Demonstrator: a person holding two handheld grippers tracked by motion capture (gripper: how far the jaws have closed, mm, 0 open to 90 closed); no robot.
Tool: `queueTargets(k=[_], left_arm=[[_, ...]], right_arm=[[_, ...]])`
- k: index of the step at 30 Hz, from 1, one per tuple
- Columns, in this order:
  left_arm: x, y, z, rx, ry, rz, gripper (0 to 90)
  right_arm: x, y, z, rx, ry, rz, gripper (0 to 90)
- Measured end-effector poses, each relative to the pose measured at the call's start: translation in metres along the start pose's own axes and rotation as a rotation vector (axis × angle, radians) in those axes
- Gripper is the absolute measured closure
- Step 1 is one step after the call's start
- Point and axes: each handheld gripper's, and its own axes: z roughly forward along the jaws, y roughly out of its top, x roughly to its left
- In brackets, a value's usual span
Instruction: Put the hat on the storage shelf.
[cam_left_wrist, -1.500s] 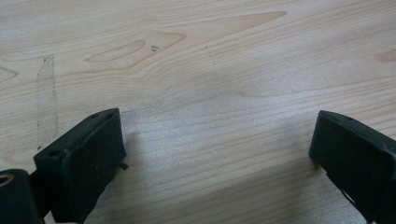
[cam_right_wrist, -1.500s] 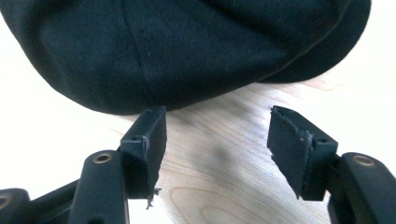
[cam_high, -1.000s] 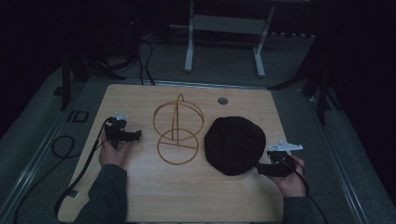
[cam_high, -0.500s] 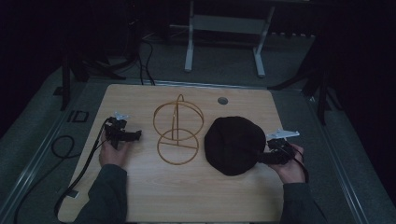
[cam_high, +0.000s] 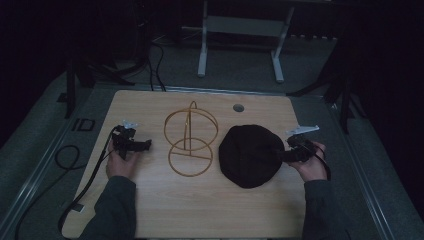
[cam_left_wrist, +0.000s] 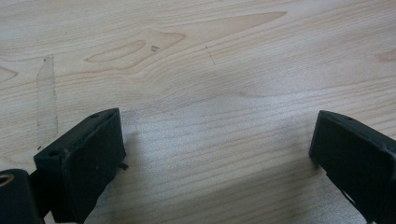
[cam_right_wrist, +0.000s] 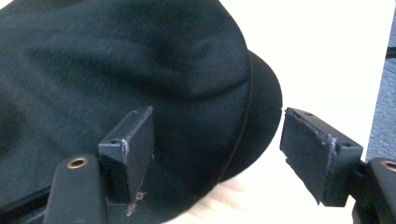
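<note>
- Right gripper view: black hat (cam_right_wrist: 130, 84) lies directly ahead of the jaws, its short brim (cam_right_wrist: 266, 107) sitting in the gap between them
- Hat is seen in the high view (cam_high: 250, 155) resting flat on the right half of the wooden table (cam_high: 150, 210), just beside the gold wire stand (cam_high: 191, 137)
- Right gripper (cam_high: 292, 152) is at the hat's right edge, pointed left into it; this is clearly the nearer gripper, the left one being well apart on the far side of the stand
- Right jaws are held wide apart, nothing clamped; the left-hand jaw overlaps the hat fabric and may be touching it, contact cannot be confirmed; the other jaw is clear of the brim, over bare table
- Judgement: a pinch on the brim edge is being lined up; closing here would catch the brim and the adjoining crown fabric
- Left gripper (cam_high: 131, 145) is parked low over the table left of the stand; in the left gripper view its jaws are spread wide with only wood grain (cam_left_wrist: 210, 93) between them, nothing held
</note>
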Motion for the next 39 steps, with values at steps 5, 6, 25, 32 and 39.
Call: queueTargets(k=[5, 6, 25, 32, 39], left_arm=[[0.0, 0.0, 0.0, 0.0, 0.0, 0.0, 2.9], [0.0, 0.0, 0.0, 0.0, 0.0, 0.0, 2.8], [0.0, 0.0, 0.0, 0.0, 0.0, 0.0, 2.9], [0.0, 0.0, 0.0, 0.0, 0.0, 0.0, 2.9], [0.0, 0.0, 0.0, -0.001, 0.0, 0.0, 2.9]], right_arm=[[-0.004, 0.011, 0.009, 0.014, -0.001, 0.003, 26.9], [-0.004, 0.014, 0.011, 0.014, -0.001, 0.002, 27.7], [-0.017, 0.032, 0.059, 0.139, 0.048, 0.091, 43.8], [-0.016, 0.033, 0.07, 0.184, 0.052, 0.107, 57.7], [-0.009, 0.036, 0.074, 0.213, -0.013, 0.083, 66.3]])
